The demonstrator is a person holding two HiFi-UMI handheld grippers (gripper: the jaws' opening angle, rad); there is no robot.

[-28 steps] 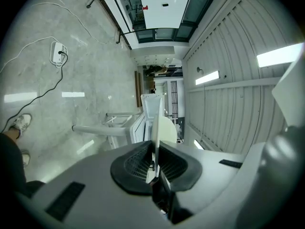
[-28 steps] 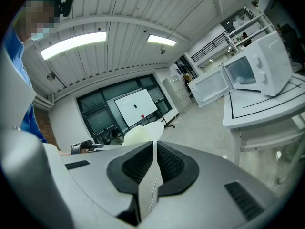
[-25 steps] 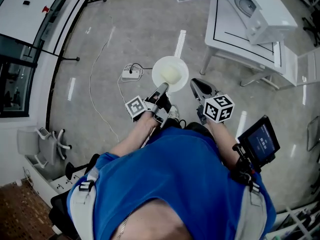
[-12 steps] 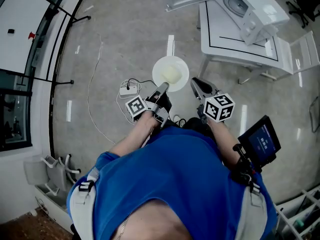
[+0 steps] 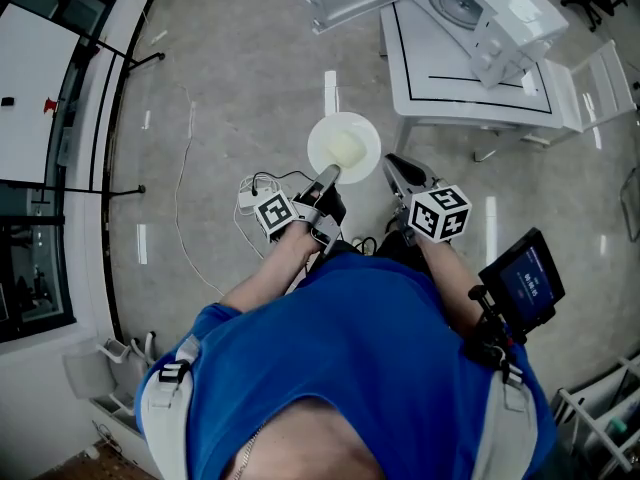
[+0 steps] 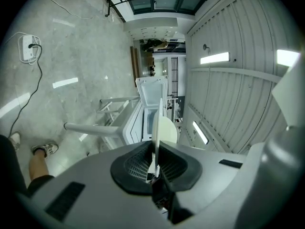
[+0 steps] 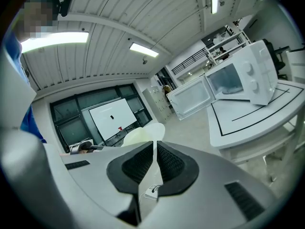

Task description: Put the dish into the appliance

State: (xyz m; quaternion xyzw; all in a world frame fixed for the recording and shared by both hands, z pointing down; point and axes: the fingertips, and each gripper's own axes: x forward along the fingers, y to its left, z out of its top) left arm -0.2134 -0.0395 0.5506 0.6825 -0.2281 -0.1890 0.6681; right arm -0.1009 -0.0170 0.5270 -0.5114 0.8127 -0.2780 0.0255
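The left tool (image 5: 327,174) is clenched on the near rim of the dish (image 5: 344,146), likely light, stiff and breakable; the right tool (image 5: 393,165) is closed, empty.

lab: whiteboard (image 7: 112,117), microwave (image 5: 500,8) on white table (image 5: 440,63).
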